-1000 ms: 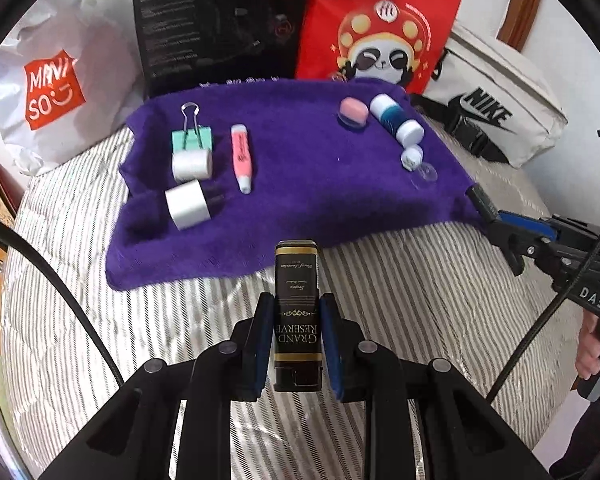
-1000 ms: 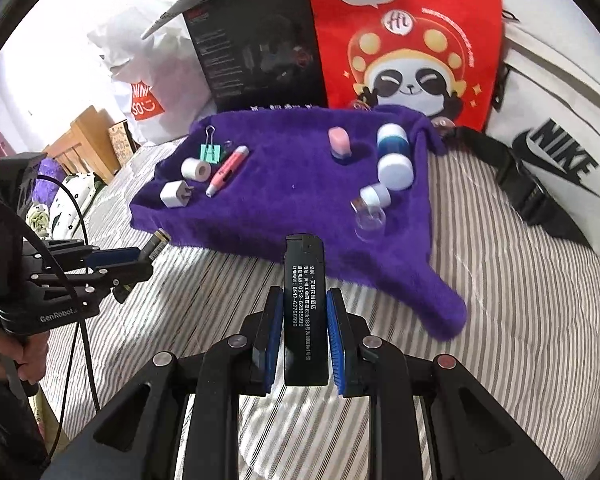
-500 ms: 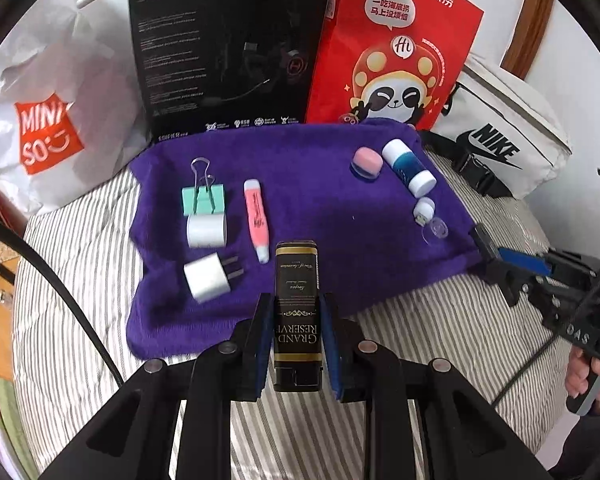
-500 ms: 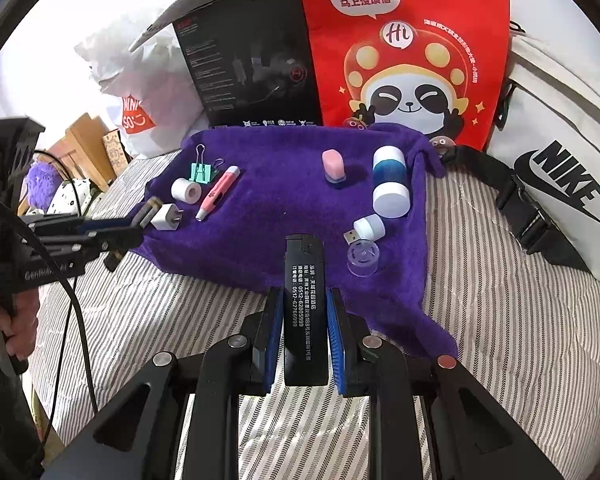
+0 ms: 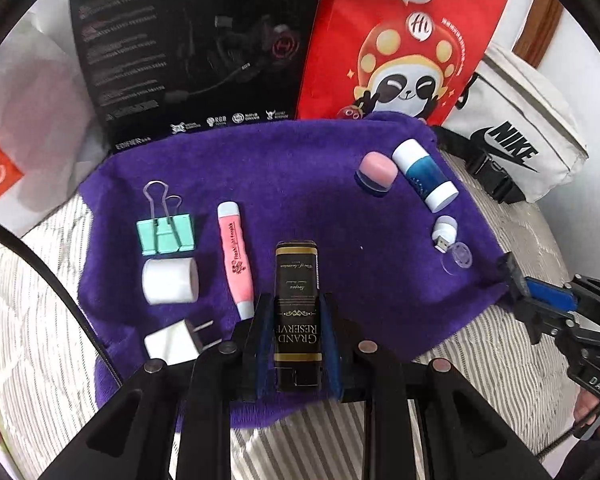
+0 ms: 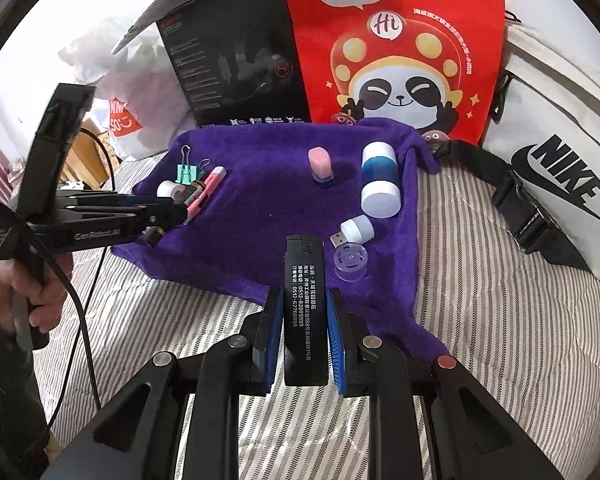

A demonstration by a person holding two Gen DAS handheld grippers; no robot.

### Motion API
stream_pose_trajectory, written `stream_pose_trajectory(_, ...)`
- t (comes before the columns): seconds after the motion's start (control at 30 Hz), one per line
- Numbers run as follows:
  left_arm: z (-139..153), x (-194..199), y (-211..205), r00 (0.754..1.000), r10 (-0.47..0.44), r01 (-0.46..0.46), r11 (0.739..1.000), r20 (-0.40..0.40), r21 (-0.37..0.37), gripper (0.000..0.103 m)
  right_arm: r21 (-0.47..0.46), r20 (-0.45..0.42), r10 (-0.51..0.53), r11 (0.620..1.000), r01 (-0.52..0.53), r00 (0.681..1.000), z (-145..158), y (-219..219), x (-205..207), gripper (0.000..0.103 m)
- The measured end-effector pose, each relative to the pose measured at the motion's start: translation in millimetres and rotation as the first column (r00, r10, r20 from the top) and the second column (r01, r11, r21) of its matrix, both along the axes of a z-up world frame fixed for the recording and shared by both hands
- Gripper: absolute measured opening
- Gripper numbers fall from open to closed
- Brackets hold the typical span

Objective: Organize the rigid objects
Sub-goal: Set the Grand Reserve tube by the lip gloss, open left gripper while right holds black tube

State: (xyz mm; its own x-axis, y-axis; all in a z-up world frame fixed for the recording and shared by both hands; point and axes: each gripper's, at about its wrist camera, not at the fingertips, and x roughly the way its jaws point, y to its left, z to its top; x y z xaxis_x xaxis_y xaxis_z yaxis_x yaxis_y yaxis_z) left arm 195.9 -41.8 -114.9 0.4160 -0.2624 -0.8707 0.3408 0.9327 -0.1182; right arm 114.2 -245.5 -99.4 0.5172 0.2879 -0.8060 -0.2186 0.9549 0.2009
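Note:
My left gripper is shut on a black-and-gold lighter and hangs over the front of the purple towel, just right of the pink flashlight pen. On the towel's left lie a mint binder clip, a white roll and a white plug. My right gripper is shut on a black lighter with white print, above the towel's near edge beside a clear cap and a small USB light. A pink stamp and a blue-white bottle lie behind.
The towel lies on a striped bed. A black box, a red panda bag, a white Nike bag and a white shopping bag stand along the back. A hand holds the left gripper's handle.
The left gripper has moved forward with its lighter from over the striped bed to over the towel's front. The right gripper has edged a little closer to the towel.

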Motion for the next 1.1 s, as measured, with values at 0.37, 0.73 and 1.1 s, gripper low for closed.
stream_pose_trajectory(0.37,-23.7,14.9,-6.0,0.999,-0.01,0.012,0.998,-0.036,0.06,0.022,0.004,-0.017,-0.003,1.0,0.003,1.0,-7.3,-1.2,12.8,0.021)
stream_pose_trajectory(0.73,-30.4,12.1,-13.1,0.999,-0.026,0.029,0.995,-0.03,0.099,0.023,0.005,-0.016,-0.012,1.0,0.013,1.0,-7.6,-2.1,13.8,0.022)
stream_pose_trajectory(1.1,-14.5,-11.8,-3.9,1.0,-0.009,0.011,0.998,-0.021,0.057,0.029,0.013,0.002,-0.008,1.0,0.008,1.0,-4.6,-2.1,13.1,0.022)
